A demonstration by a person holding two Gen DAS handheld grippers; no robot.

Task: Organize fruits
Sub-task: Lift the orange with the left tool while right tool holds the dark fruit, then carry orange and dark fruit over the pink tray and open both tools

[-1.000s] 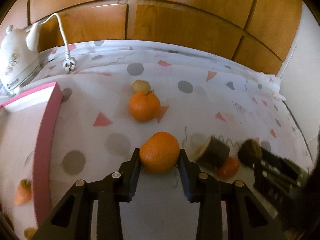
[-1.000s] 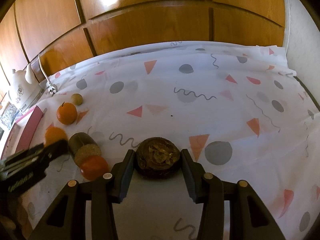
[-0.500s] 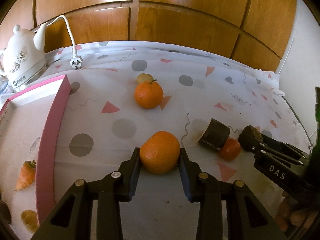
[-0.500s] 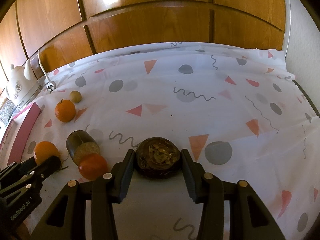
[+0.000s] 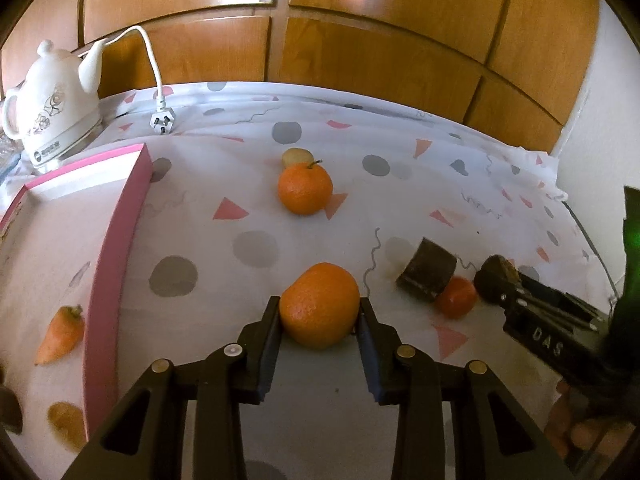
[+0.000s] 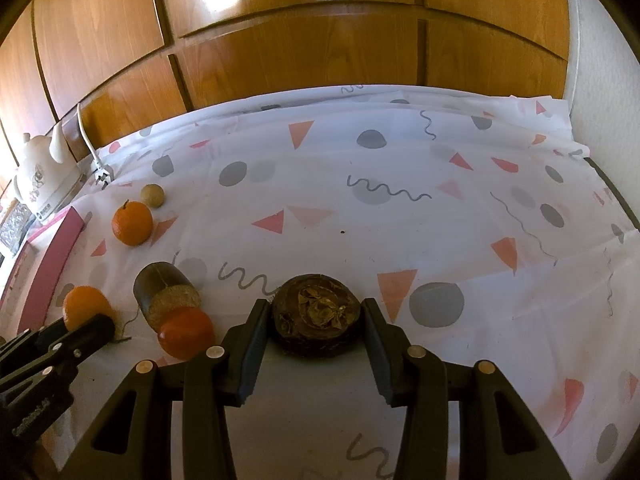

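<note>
A round orange mandarin (image 5: 319, 305) sits low on the patterned white tablecloth (image 5: 400, 200), and the left gripper (image 5: 319, 320) is clamped on it, both black fingers pressing its sides. Just to its right lie a dark brown cut cylinder with a grainy tan end (image 6: 166, 290) and a small red-orange tomato (image 6: 186, 332), touching each other. Beyond them the right gripper (image 6: 316, 320) is closed on a dark brown round fruit with a dried leafy top (image 6: 316, 322), its fingers against both flanks; whether the fruit rests on the cloth or is lifted I cannot tell.

Farther back, a second orange mandarin with a short stem (image 5: 305, 189) lies touching a small tan round fruit (image 5: 297, 157) behind it. To the left stands a pink-rimmed white box (image 5: 116, 240), holding an orange carrot (image 5: 61, 334) and a brownish lump (image 5: 66, 420). Behind the box sits a white ceramic electric kettle (image 5: 52, 108), its white cord and plug (image 5: 162, 122) lying on the cloth. Wooden cabinet panels (image 5: 360, 40) fill the background.
</note>
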